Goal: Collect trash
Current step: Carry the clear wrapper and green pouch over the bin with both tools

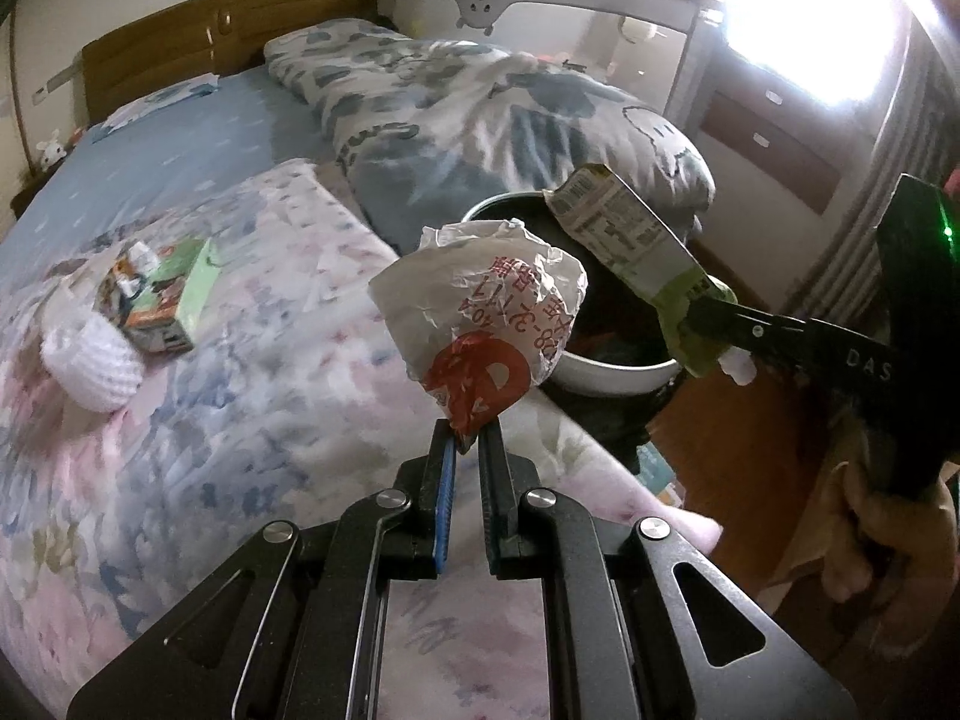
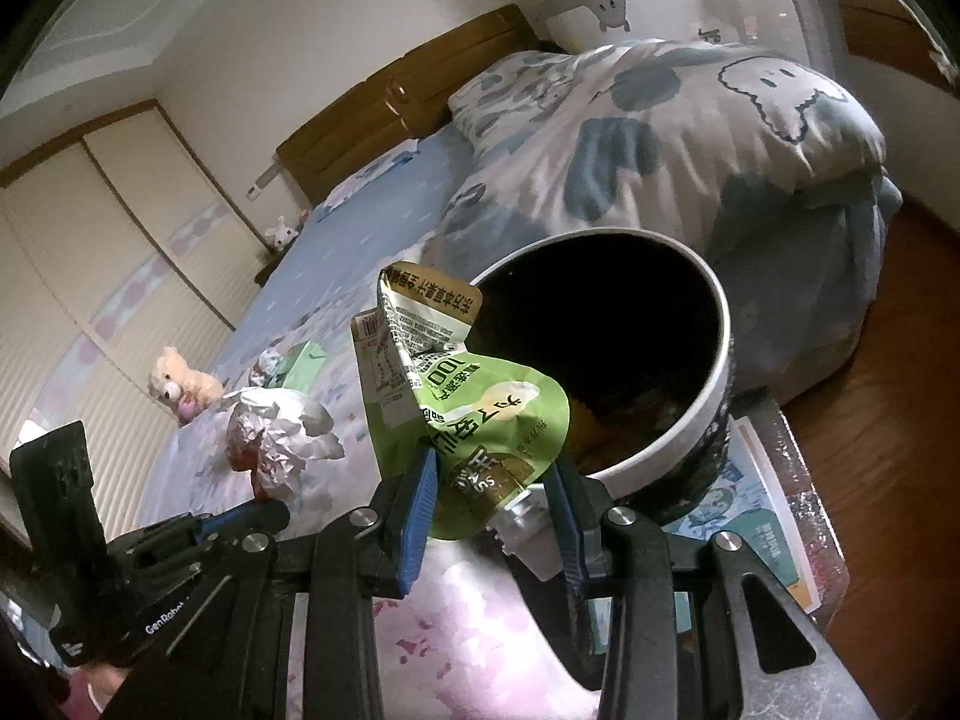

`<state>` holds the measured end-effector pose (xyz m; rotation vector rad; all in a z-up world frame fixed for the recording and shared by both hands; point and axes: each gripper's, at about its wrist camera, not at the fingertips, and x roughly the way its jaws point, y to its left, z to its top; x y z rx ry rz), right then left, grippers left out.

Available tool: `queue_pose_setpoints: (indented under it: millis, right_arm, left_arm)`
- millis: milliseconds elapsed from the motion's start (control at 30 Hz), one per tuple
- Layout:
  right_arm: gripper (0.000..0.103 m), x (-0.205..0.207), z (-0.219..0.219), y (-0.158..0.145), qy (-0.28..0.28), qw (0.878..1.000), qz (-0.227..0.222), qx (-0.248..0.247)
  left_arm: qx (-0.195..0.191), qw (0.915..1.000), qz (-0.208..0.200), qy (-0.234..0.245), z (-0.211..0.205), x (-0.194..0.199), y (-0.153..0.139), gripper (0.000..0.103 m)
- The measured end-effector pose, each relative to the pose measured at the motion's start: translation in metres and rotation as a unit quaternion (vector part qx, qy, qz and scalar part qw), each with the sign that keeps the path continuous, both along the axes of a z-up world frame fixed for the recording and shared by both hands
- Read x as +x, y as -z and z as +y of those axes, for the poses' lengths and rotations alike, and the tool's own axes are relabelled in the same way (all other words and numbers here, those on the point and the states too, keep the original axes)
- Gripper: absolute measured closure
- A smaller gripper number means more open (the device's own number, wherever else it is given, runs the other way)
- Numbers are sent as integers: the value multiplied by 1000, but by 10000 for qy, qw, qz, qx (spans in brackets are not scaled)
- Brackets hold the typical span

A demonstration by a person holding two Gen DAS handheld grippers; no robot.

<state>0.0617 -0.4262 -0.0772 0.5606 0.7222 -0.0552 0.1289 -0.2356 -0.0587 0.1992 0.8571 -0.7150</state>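
Right beside the bed (image 1: 252, 324), the left gripper (image 1: 467, 444) pinches a crumpled wrapper (image 1: 480, 306) and the right gripper (image 2: 492, 495) clamps a green pouch (image 2: 474, 414), both near the bin's (image 2: 723, 324) rim.

Your way into the trash bin (image 2: 723, 336) is open from above: its dark mouth is unblocked. The folded quilt (image 2: 690, 138) crowds its far rim, and the bed's edge (image 1: 540, 420) lies just beside its left. Your two grippers' loads, crumpled wrapper (image 1: 480, 312) and green pouch (image 1: 624, 234), hang close together.
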Motion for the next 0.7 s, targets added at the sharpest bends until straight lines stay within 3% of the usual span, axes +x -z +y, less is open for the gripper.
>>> queue_pose_setpoints:
  millis: [700]
  right_arm:
    - [67,18,-41,-1,322,9992,165,-190]
  left_arm:
    - [132,9996,41,238,-62,23,-3,96]
